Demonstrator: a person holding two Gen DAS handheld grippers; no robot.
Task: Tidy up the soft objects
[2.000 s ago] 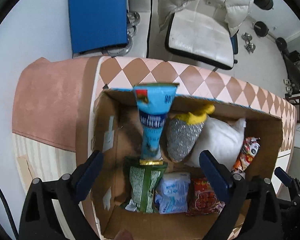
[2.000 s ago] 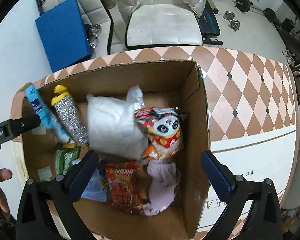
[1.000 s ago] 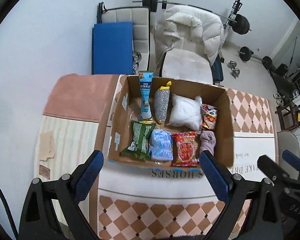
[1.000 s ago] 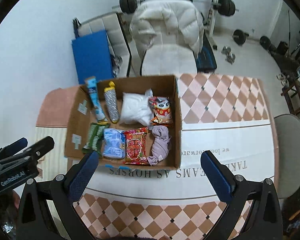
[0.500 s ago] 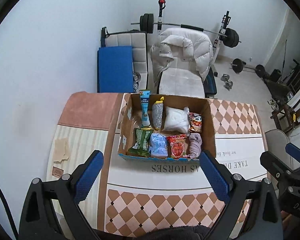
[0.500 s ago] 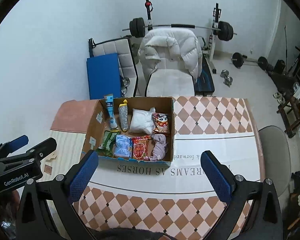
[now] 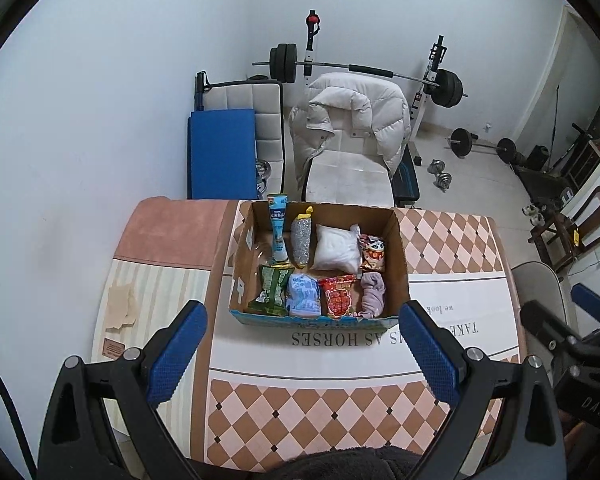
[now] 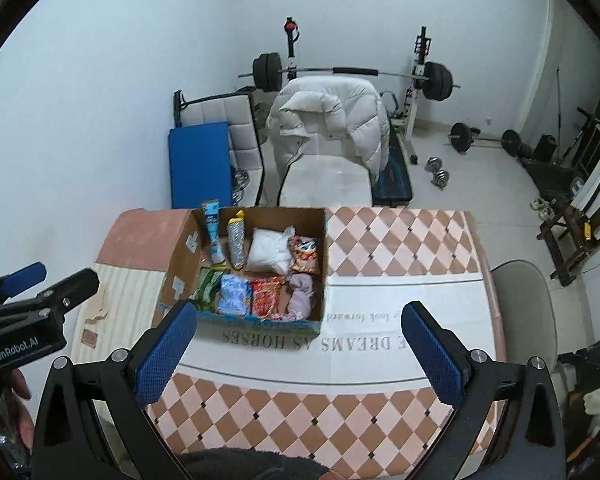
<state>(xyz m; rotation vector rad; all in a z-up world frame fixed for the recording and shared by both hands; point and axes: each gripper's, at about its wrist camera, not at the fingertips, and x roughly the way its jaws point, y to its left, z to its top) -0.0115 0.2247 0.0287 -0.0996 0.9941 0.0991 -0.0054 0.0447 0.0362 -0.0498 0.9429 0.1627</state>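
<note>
The sorting looks finished: the soft packets, white pouch and mauve cloth lie in two tidy rows inside the brown cardboard box on the checked desk, while the left claw and right claw hang well back, jaws apart and empty

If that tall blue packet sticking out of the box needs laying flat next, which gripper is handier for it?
Probably the left gripper: the blue packet stands in the cardboard box at its left end. Both grippers are open, empty and well back, so the edge is slight.
</note>
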